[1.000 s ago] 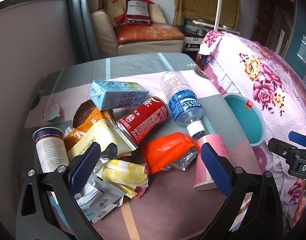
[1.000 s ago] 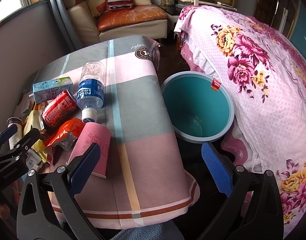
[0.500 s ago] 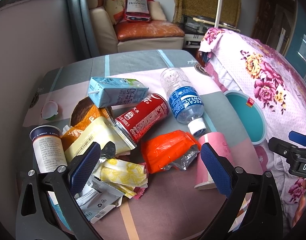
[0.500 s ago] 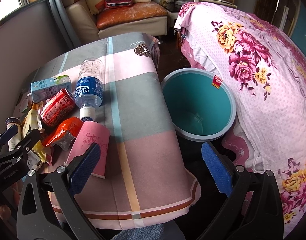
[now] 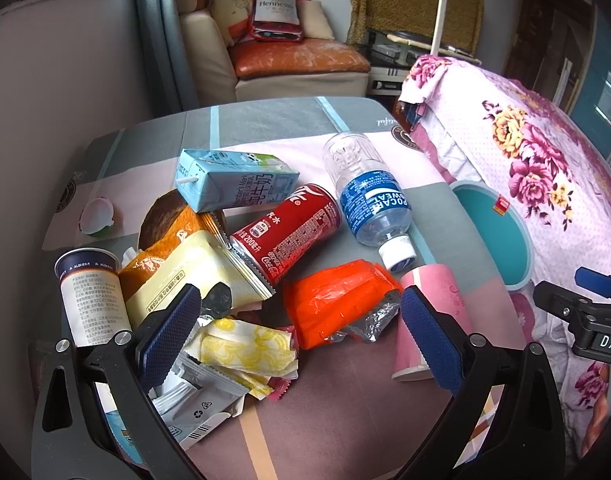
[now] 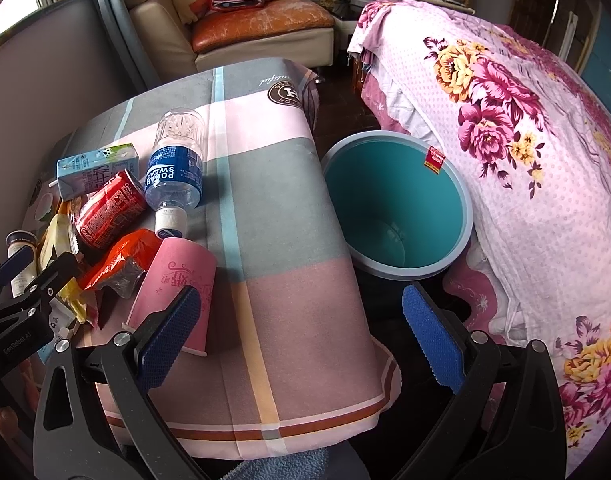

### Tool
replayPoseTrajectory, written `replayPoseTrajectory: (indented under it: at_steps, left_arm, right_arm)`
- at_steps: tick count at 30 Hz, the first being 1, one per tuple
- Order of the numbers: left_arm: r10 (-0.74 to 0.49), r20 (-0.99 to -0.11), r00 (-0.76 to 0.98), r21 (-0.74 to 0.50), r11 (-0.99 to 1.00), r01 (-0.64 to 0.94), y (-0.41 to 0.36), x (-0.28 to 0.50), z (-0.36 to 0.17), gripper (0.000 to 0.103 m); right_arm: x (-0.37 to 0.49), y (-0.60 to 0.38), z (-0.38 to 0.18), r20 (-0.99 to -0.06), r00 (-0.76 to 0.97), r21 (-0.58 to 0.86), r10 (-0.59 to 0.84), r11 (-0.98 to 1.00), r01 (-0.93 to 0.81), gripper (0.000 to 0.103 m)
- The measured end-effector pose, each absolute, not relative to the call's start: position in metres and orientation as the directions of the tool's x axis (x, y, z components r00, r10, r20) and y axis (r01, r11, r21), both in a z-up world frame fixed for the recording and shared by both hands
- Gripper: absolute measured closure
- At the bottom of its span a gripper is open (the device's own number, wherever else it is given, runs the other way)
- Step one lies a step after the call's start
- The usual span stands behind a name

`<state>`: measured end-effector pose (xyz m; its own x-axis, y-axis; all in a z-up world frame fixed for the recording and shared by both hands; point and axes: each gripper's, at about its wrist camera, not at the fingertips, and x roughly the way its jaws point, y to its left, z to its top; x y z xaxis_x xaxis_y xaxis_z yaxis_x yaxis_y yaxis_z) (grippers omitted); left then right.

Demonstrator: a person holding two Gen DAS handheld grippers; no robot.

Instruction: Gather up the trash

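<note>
Trash is piled on the left part of a table [image 6: 281, 216] covered with a pink/grey checked cloth. Counted: one milk carton [image 5: 235, 182], one red cola can [image 5: 289, 232], one clear water bottle [image 5: 369, 196] with blue label and white cap, one orange wrapper [image 5: 337, 304], one pink paper cup [image 5: 437, 312] lying on its side, one upright white cup [image 5: 91, 300] with a dark rim, one pale yellow packet [image 5: 193, 276], one yellow-patterned wrapper [image 5: 249, 350], one white sachet [image 5: 197, 416]. Further wrappers underneath cannot be counted.

One teal bin [image 6: 397, 200], nothing seen inside, is placed on the floor just beside the table edge, between table and a floral bedspread [image 6: 513, 128].

Left gripper [image 5: 299, 336]: spread wide, nothing pinched, held over the wrapper pile. Right gripper [image 6: 301, 336]: spread wide, nothing pinched, held over the table's near edge; its left pad overlaps the pink cup in view, contact cannot be told.
</note>
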<state>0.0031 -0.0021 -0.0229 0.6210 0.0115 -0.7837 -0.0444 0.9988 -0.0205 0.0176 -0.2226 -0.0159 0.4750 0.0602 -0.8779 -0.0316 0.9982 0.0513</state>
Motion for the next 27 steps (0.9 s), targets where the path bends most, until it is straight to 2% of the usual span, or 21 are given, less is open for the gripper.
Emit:
replayPoseTrajectory:
  at_steps: [17,24,27]
  left_arm:
    - [0.011,-0.791,0.612,-0.021,0.999,-0.046,0.000,0.002,-0.030,0.003]
    - [0.006,-0.794,0.607,-0.051,0.996,-0.078,0.013,0.002,-0.032,0.003]
    - [-0.002,-0.799,0.601,-0.067,0.994,-0.087,0.020,0.000,-0.032,0.003]
  right_arm:
    - [0.022,-0.220,-0.028,-0.898,0.435,0.058,0.064,0.998,-0.028,0.006]
    - [0.033,-0.206,-0.035,-0.913,0.378,0.144,0.155,0.988,-0.057,0.006]
    - [0.039,-0.197,-0.038,-0.911,0.338,0.222,0.235,0.972,-0.077,0.006]
